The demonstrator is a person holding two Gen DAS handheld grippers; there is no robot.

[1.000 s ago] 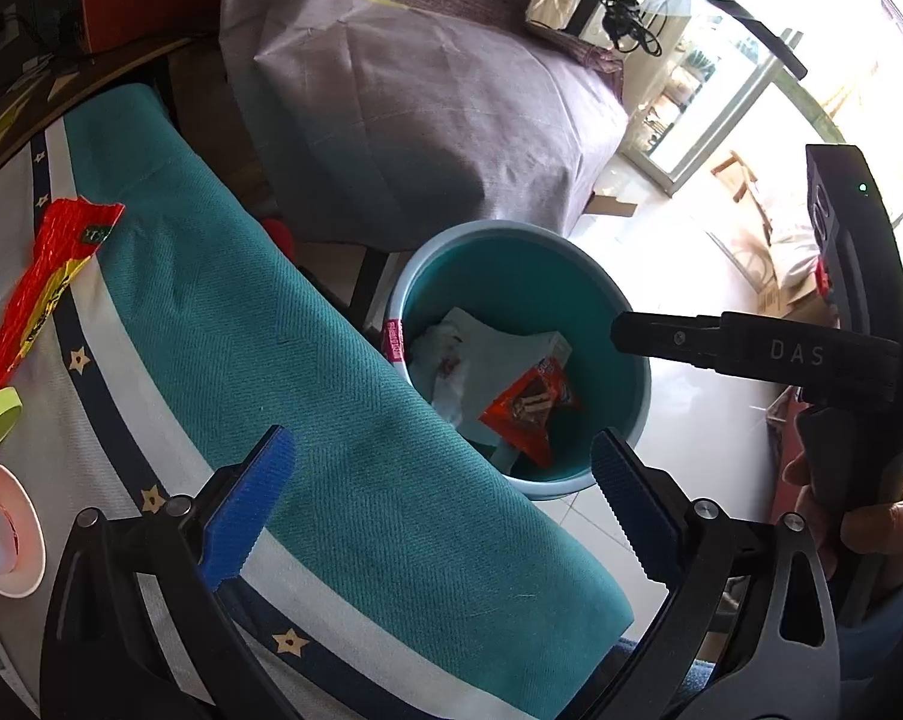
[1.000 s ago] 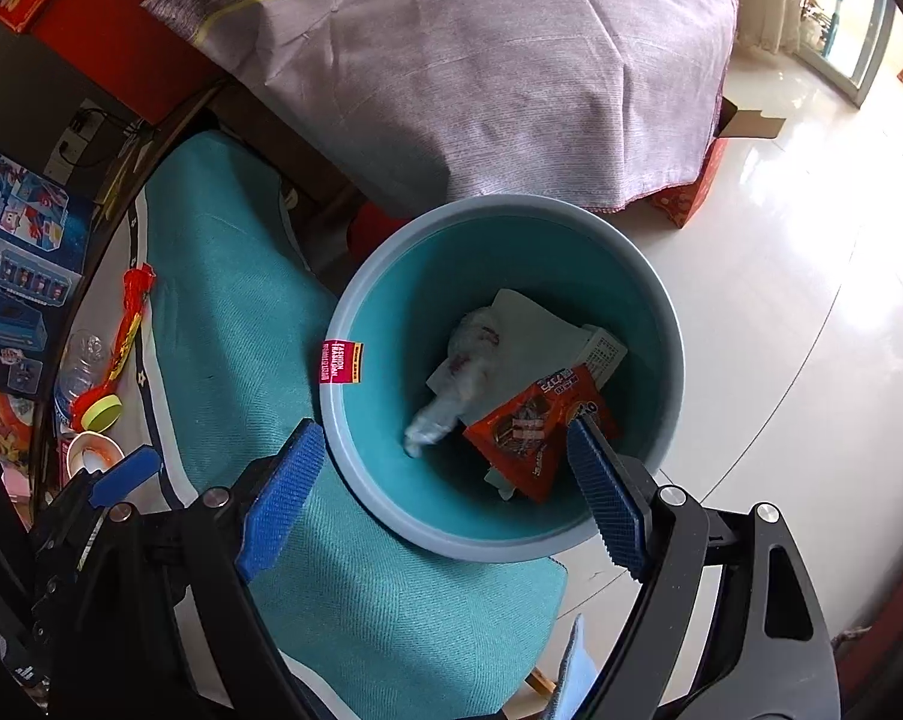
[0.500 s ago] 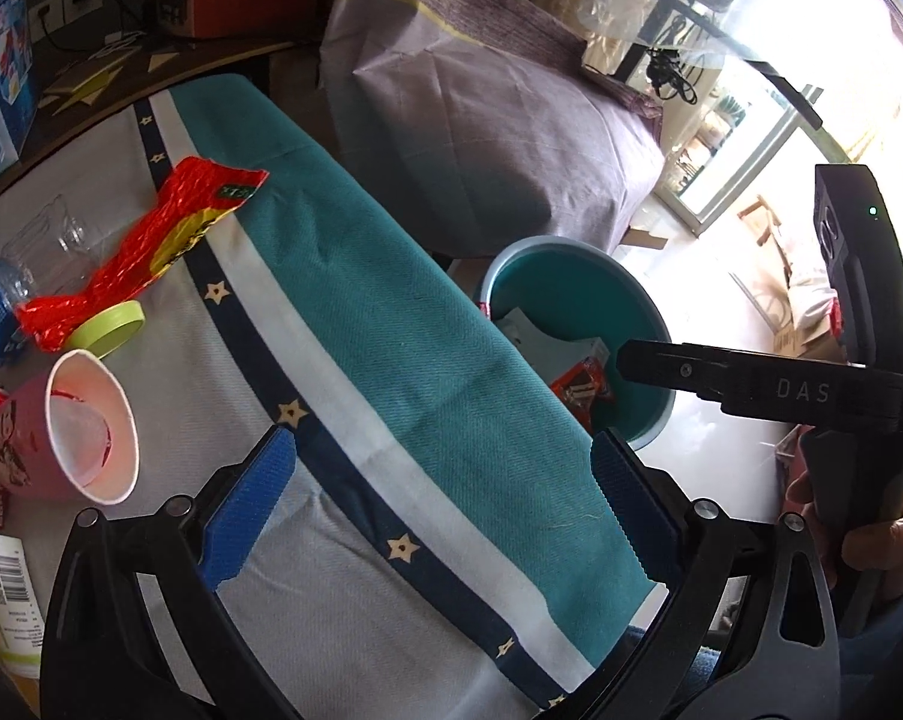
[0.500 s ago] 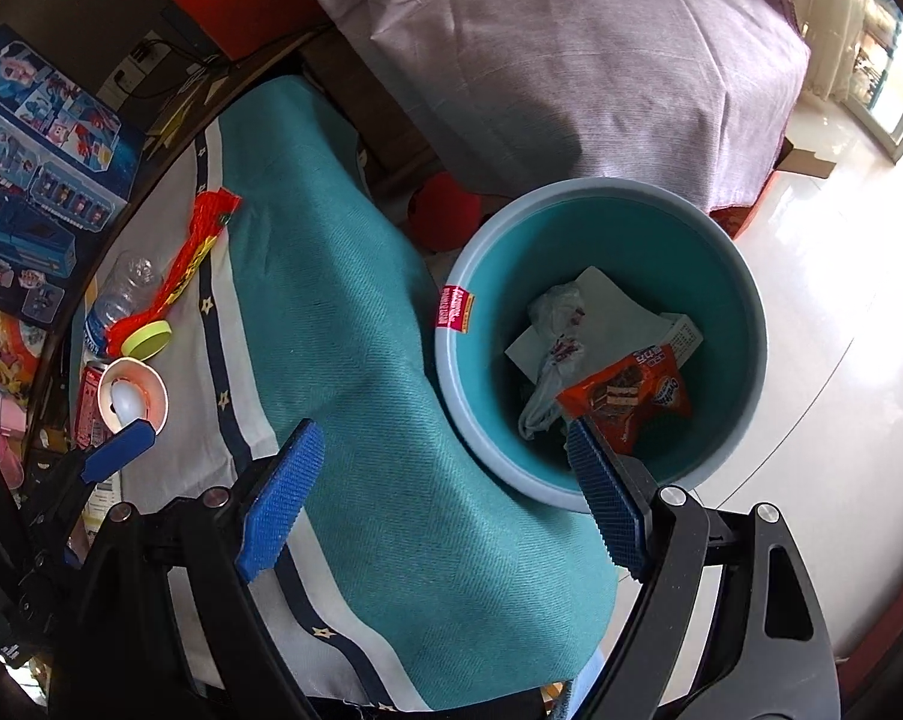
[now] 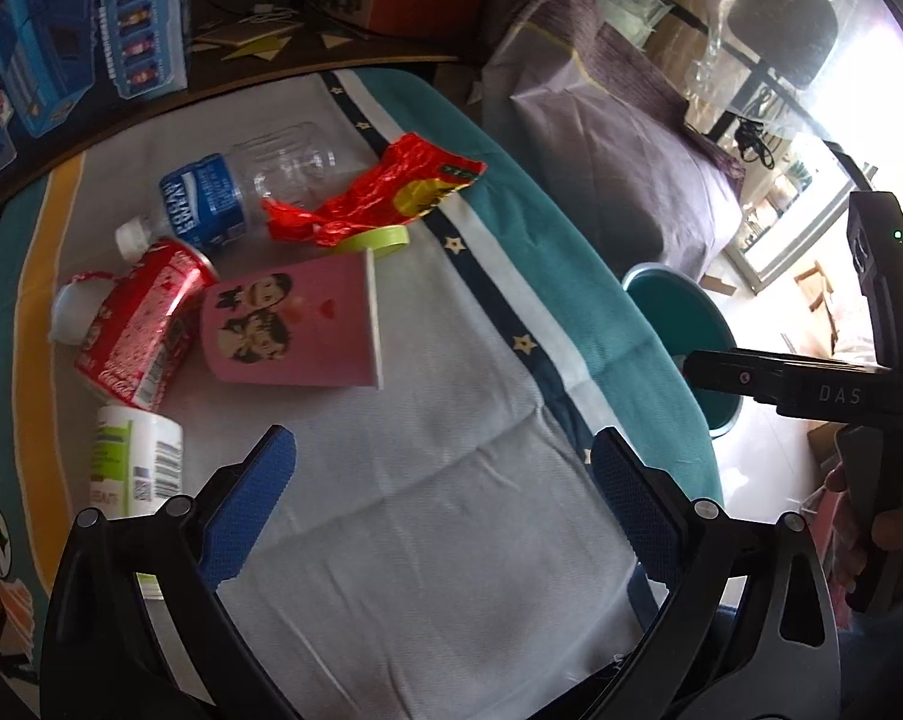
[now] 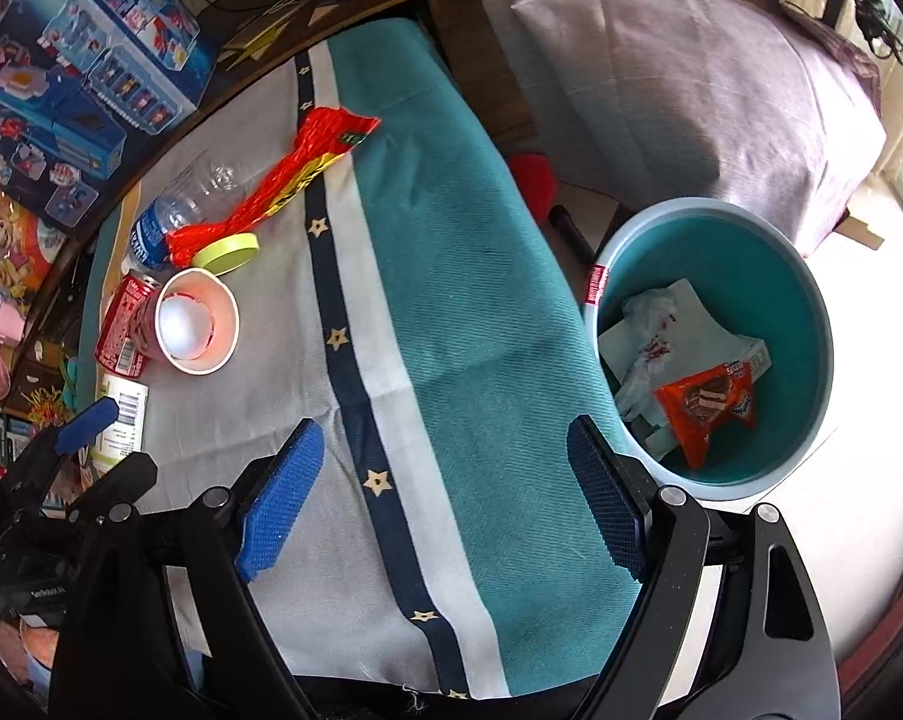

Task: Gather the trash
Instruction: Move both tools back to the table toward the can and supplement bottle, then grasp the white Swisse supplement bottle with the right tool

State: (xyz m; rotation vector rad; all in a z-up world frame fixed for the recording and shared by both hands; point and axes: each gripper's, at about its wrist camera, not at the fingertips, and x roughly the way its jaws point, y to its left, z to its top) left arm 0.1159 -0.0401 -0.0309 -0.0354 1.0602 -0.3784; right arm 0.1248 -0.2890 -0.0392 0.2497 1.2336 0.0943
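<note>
Both pairs of tongs are swinging away from the bin and over the desk. A second ago the bin filled the middle of each wrist view; now the left tongs [image 5: 442,504] are hovering over the grey cloth [image 5: 451,540], with the teal bin [image 5: 679,312] pushed off to their right. The right tongs [image 6: 445,498] are hanging over the star-trimmed stripe, and the bin is lying right of their right pad. Both pairs are standing spread wide, pinching nothing.

The trash pile, barely in view a second ago, is now lying ahead and left of the left tongs. It includes a pink paper cup [image 5: 295,324] on its side, a red can [image 5: 139,324] with "Coca-Cola" script, a clear bottle [image 5: 241,186] with a blue label too blurred to read, a crumpled red wrapper [image 5: 385,192], a lime lid [image 5: 373,237] and a white barcoded container [image 5: 136,468]. Inside the bin are lying white paper and an orange snack packet [image 6: 706,408]. The right tongs' body, seen from the left wrist, is showing "DAS".
</note>
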